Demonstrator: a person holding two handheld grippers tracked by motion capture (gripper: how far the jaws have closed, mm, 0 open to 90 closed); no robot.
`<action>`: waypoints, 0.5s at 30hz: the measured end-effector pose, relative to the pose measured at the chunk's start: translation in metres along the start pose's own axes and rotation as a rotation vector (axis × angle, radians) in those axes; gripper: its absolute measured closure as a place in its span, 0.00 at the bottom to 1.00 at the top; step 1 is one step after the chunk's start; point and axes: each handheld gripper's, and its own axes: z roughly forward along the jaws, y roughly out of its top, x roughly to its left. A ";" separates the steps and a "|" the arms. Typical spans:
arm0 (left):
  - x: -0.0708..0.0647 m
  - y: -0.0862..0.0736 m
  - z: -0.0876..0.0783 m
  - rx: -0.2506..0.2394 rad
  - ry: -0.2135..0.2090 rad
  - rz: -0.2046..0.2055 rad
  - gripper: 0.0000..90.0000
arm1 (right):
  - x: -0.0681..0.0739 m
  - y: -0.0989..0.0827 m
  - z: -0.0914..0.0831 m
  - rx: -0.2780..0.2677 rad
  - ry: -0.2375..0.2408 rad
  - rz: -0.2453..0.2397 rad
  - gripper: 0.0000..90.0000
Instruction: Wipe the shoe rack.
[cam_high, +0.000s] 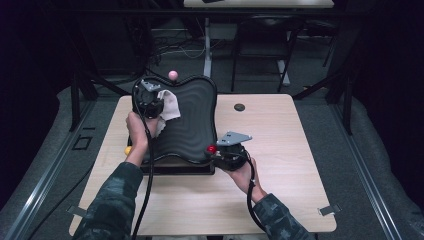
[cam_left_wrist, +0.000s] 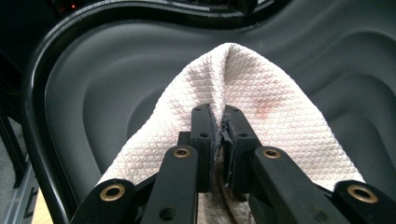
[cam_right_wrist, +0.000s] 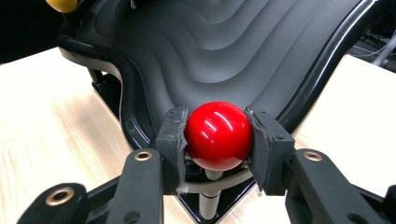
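A black, wavy-ribbed tray-like board (cam_high: 192, 125) stands tilted on the wooden table, with ball knobs at its corners. My left gripper (cam_high: 150, 102) is over the board's upper left part, shut on a white quilted cloth (cam_high: 170, 107) that drapes onto the ribbed surface. In the left gripper view the cloth (cam_left_wrist: 243, 93) folds up between the closed jaws and carries a faint reddish stain. My right gripper (cam_high: 222, 152) is at the board's near right corner, shut on the red ball knob (cam_right_wrist: 218, 135), which sits on a thin post beside the board's rim (cam_right_wrist: 317, 70).
A pink ball knob (cam_high: 173, 75) sticks up at the board's far edge and a yellow one (cam_high: 128, 149) at its near left corner. A round dark grommet (cam_high: 239, 107) sits in the tabletop (cam_high: 280, 165) right of the board. Chairs and desk legs stand beyond the table.
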 end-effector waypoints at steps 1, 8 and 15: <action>-0.001 -0.002 -0.001 -0.001 0.001 -0.001 0.93 | 0.000 0.000 0.000 0.001 -0.001 0.000 0.67; -0.002 -0.016 -0.008 -0.007 -0.019 -0.012 0.93 | 0.000 0.000 0.000 0.001 -0.002 -0.001 0.67; -0.005 -0.033 -0.016 -0.012 -0.040 -0.017 0.93 | 0.000 0.000 0.000 0.004 -0.009 -0.001 0.67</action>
